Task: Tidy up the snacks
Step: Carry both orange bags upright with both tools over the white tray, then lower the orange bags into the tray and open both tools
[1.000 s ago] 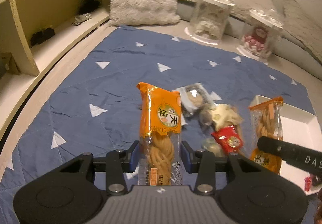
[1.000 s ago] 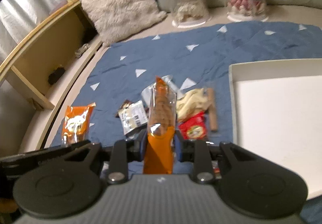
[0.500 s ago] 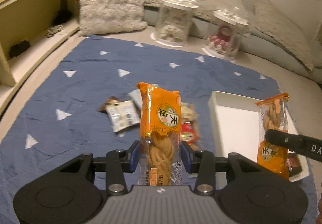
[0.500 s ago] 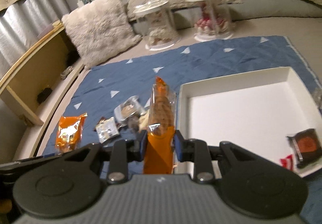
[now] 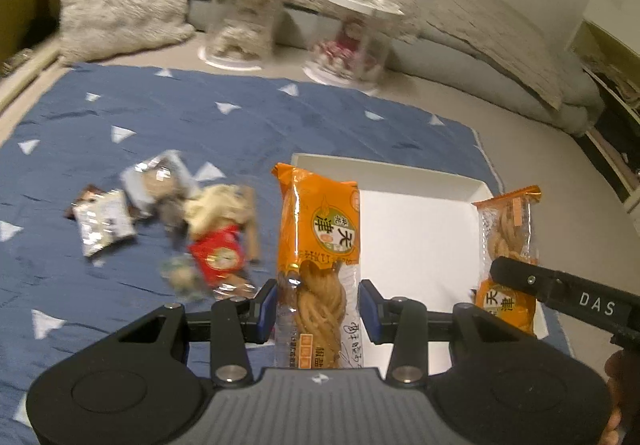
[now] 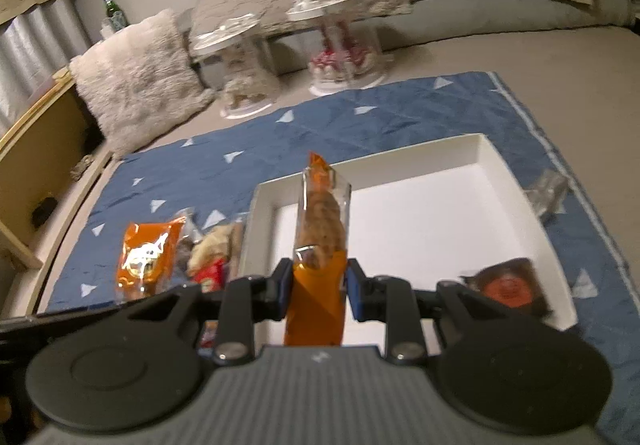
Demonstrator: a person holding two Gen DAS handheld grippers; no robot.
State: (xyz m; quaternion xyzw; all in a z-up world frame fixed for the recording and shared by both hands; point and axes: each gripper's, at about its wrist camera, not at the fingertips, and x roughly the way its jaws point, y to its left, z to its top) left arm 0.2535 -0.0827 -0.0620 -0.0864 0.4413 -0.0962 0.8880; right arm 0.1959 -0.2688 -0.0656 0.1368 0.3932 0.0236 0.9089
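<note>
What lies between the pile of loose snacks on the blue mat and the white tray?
Nothing rests there: in the right wrist view the snack pile reaches the white tray. In the left wrist view the left gripper's held orange packet hides that edge.

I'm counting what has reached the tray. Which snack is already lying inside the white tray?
The dark packet with the red-orange centre, in the white tray at its near right corner. The two orange twist packs are gripper-held; the others lie piled on the blue mat.

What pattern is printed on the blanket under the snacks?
White triangles scattered on the blue blanket; the left wrist view shows it best.
</note>
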